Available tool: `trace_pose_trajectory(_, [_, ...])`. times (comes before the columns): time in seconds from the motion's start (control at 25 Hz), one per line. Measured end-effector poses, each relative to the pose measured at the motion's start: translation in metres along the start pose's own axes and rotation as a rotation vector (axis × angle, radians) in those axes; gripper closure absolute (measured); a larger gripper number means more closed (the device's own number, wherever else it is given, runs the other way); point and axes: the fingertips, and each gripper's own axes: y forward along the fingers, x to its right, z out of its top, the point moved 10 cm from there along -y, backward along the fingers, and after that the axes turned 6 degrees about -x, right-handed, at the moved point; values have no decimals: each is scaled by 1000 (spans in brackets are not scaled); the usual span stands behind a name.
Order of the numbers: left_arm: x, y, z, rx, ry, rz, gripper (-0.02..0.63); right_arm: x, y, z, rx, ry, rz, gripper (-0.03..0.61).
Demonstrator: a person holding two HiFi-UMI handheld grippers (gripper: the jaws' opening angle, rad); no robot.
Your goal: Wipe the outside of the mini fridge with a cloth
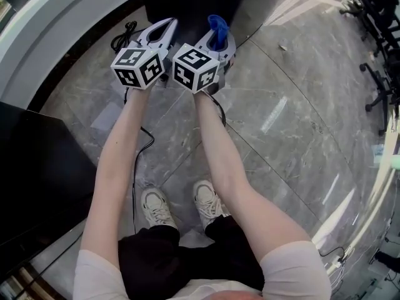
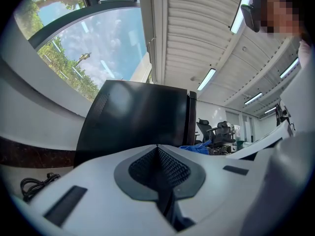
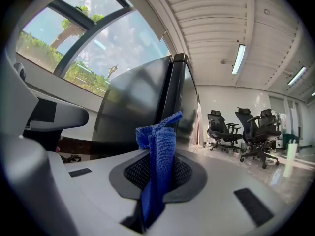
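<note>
The black mini fridge (image 1: 187, 2) stands on the floor just beyond both grippers, and it fills the middle of the left gripper view (image 2: 138, 117) and the right gripper view (image 3: 140, 100). My right gripper (image 1: 220, 37) (image 3: 157, 154) is shut on a blue cloth (image 1: 218, 27) (image 3: 160, 146), which sticks up from between the jaws. My left gripper (image 1: 166, 27) (image 2: 157, 150) is shut with nothing in it, close beside the right one. A corner of the cloth (image 2: 196, 148) shows in the left gripper view. Neither gripper touches the fridge.
A black cable (image 1: 123, 37) (image 2: 33, 185) lies coiled on the marble floor left of the fridge. A dark cabinet (image 1: 31, 180) stands at my left. Several office chairs (image 1: 378, 17) (image 3: 248, 129) are off to the right. A curved windowed wall (image 1: 56, 24) runs behind the fridge.
</note>
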Motion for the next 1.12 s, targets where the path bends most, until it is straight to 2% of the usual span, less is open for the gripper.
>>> trace_pose_trajectory(0.2, [3,2,-3,-12,8,-6,609,11,-3,-4,0,9,-7,517])
trace_pose_trajectory(0.48, [-4,-6,-2,13,-24,15,609,17,-7,-2,-56,163,-11,517])
trace_pose_trajectory(0.64, [-15,-12,-6,14,-39,53,609,-13,-18,2,-45,157,75,517])
trace_pose_trajectory(0.84, [-45,-27,-6,85,-105,138,609,-55,-26,10,-26,155,179,517])
trace_pose_trajectory(1.12, [-101,-45,-12,44,48,219,609,-114,2,2,26,90,328,517])
